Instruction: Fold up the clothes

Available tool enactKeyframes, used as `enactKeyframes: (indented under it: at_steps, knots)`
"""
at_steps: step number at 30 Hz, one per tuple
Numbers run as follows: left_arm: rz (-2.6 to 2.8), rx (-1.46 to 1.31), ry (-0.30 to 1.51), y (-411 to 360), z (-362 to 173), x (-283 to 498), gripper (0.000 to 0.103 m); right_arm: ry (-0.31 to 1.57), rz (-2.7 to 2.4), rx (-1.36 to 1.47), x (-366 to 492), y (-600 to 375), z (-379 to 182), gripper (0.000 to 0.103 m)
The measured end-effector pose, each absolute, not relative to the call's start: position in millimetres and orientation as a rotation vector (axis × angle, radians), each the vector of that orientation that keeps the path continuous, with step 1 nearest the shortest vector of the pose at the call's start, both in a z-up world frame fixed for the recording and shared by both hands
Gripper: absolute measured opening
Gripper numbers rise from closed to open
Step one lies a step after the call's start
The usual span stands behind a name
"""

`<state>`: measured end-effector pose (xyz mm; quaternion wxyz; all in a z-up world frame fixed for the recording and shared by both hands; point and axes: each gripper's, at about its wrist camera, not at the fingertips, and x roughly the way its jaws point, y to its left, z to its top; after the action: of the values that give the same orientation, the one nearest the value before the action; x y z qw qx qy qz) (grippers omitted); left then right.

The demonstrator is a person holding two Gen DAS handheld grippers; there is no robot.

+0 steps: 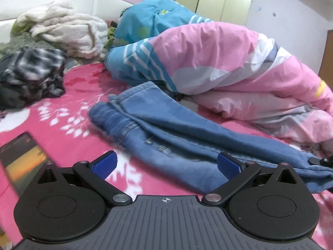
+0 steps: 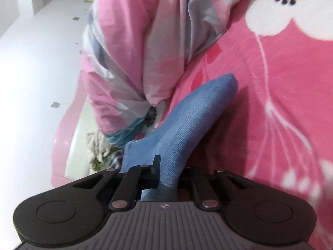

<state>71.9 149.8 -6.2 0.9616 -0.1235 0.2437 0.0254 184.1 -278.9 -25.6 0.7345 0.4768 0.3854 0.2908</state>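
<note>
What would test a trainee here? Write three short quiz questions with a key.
1. True or false: the left tool is shut on the jeans.
2. Which tool grips denim?
3. What lies behind the jeans: A) a quilt, B) a suitcase?

Key: 1 false, it is open. 2 The right tool. 3 A, the pink and blue quilt.

Denim jeans [image 2: 183, 125] hide the right gripper's [image 2: 166, 173] far finger.

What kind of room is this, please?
Most likely a bedroom: a pink floral bedsheet with a bunched quilt on it, a wardrobe behind, and blue jeans laid out.
</note>
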Motion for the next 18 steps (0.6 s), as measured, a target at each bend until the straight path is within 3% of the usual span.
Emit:
enactKeyframes:
  at_steps: [4,12,17,18]
  knots:
    - [0.038,-0.238,0.504,131.9,9.4,49.9,0.103,0.804,0.642,1.053,153.7,-309.1,-16.8,0.008]
    - [-0.170,-0.211,0.471,53.6,34.8,34.3,0.103,0.716,0.519,1.032,18.5,-461.5,-20.6,0.008]
    - [-0.332,-0.117,0.475,-10.0,23.0,42.8,0.103,0.671,0.406,0.942,-53.4,-513.5,-27.8,0.009]
    - [-0.360,-0.091,0.477,-23.4,18.9,46.1,0.103,0.696,0.386,0.909,-59.0,-514.7,-28.7,0.014]
